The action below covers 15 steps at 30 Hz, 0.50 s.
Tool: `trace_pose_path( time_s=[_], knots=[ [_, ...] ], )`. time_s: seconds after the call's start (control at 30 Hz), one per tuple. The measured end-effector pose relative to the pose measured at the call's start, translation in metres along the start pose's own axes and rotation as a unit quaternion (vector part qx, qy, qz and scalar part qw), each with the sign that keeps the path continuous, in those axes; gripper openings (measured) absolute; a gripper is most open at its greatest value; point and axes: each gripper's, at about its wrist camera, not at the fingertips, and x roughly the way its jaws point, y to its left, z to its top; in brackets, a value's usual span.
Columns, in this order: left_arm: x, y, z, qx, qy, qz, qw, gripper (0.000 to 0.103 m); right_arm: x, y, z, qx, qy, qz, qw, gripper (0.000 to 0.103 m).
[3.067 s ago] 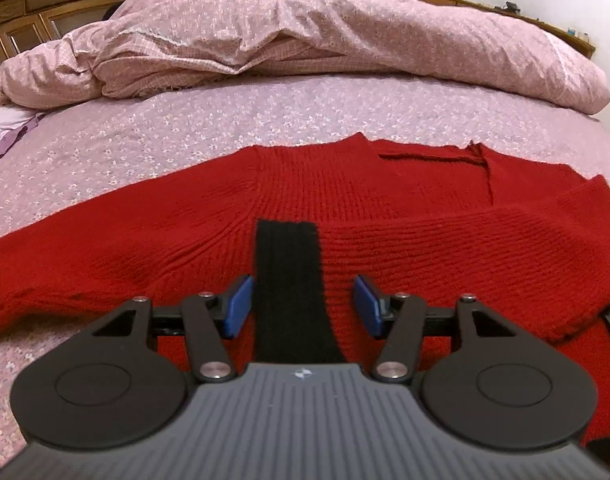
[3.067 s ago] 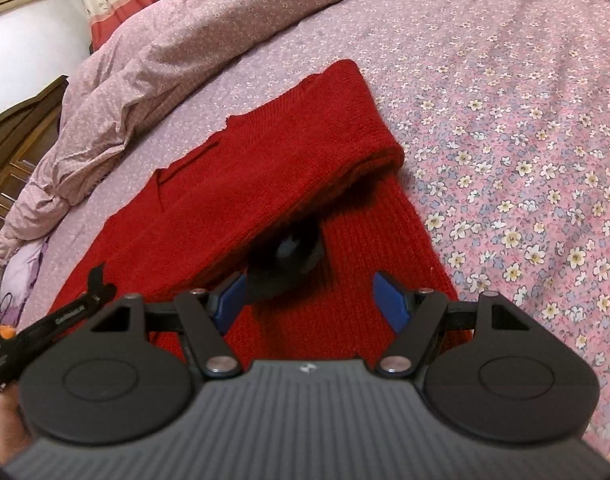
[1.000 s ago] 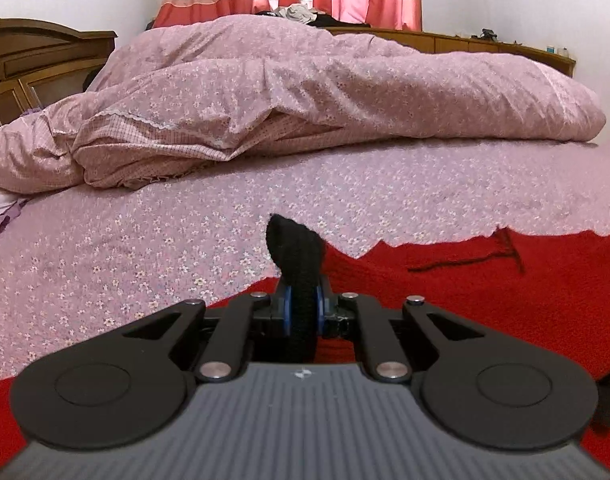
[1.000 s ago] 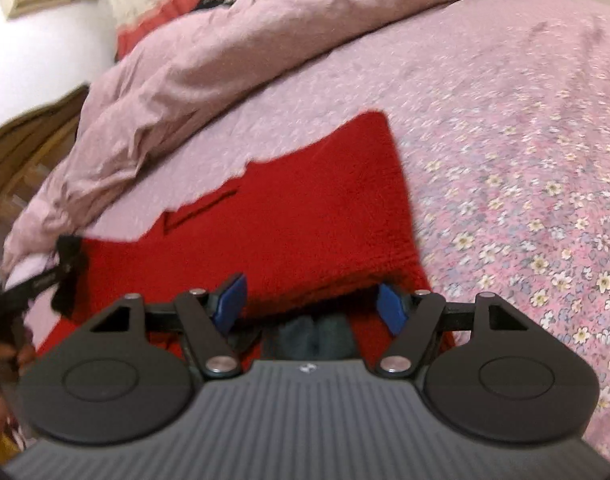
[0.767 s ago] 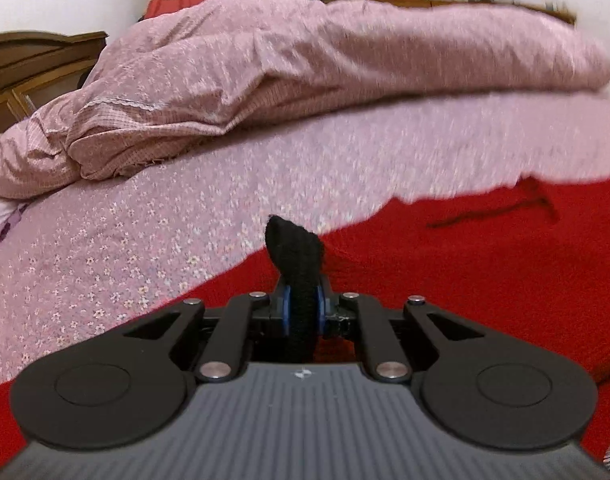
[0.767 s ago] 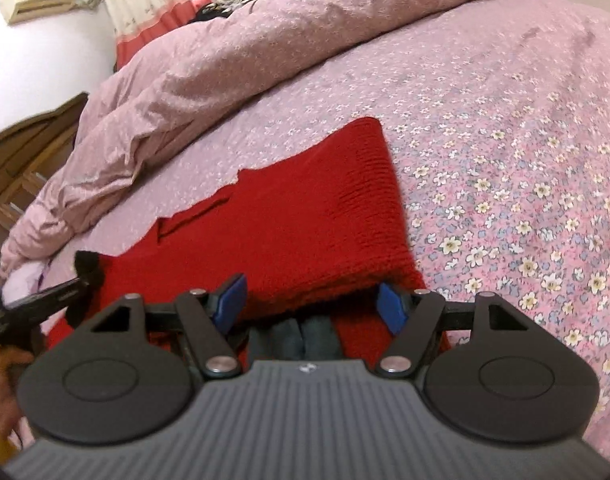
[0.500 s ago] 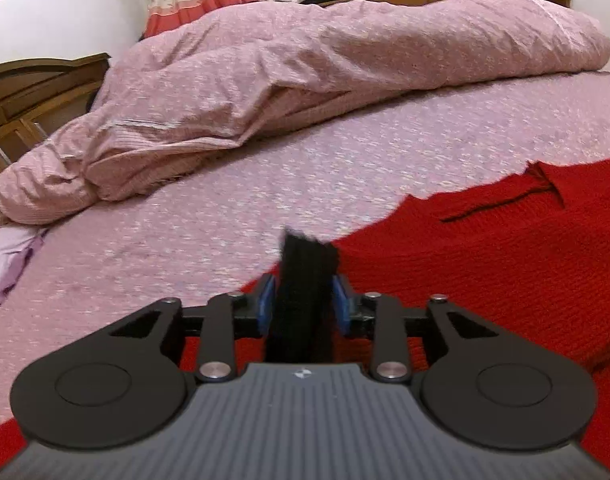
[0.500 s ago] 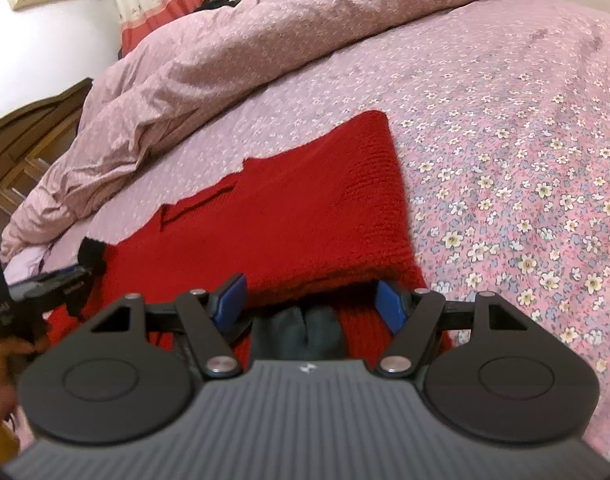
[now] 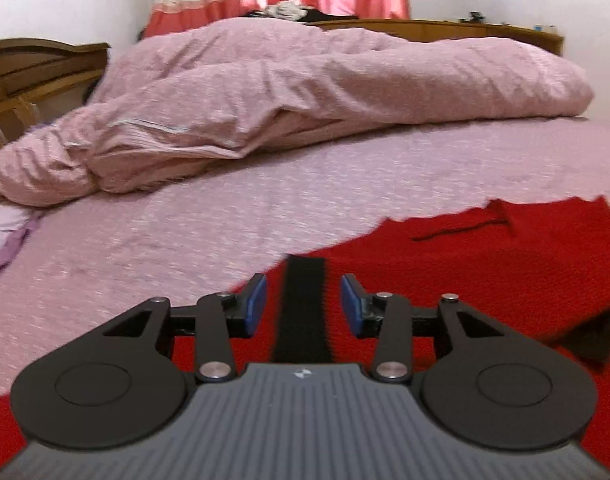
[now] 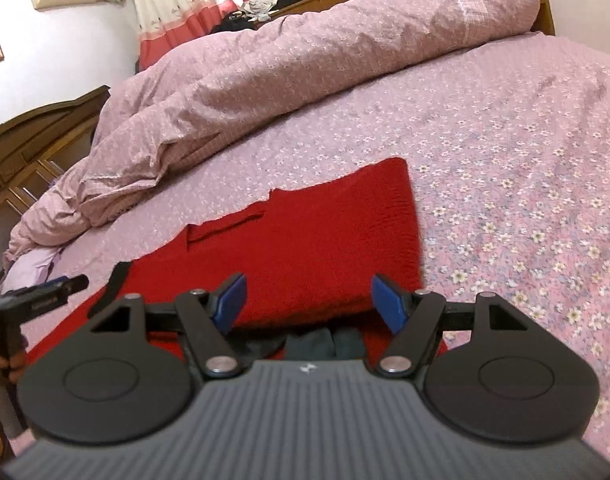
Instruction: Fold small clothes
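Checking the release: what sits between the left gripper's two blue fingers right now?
In the left wrist view, the sweater's black cuff lies between the blue fingers, untouched; they have just been opening.

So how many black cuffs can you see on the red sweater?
2. One black cuff lies between the left gripper's open pads; the other black cuff peeks from under the folded sleeve by the right gripper.

We see the red knit sweater [image 10: 313, 248] lying flat on the bed, right side folded over, black cuff [image 9: 303, 308] resting on top.

No readable text — lettering too blurred
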Motion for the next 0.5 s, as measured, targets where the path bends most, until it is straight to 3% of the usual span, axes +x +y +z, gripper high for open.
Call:
trace_pose_path(
  time_s=[0.13,0.27,0.5],
  knots=[
    [0.011,-0.011,-0.009,-0.014,0.028,-0.03,0.9991,0.046,0.015,-0.003,-0.001,0.004,0.015,0.007,1.0,0.072],
    [0.036,-0.016,-0.021,-0.021,0.077,0.001,0.9968,0.046,0.033,-0.006,-0.007,0.0,0.042,-0.004,0.999,0.07],
    [0.049,-0.015,-0.022,-0.019,0.076,0.015,0.9968,0.046,0.049,-0.005,-0.01,-0.03,0.032,-0.012,0.999,0.07]
  ],
)
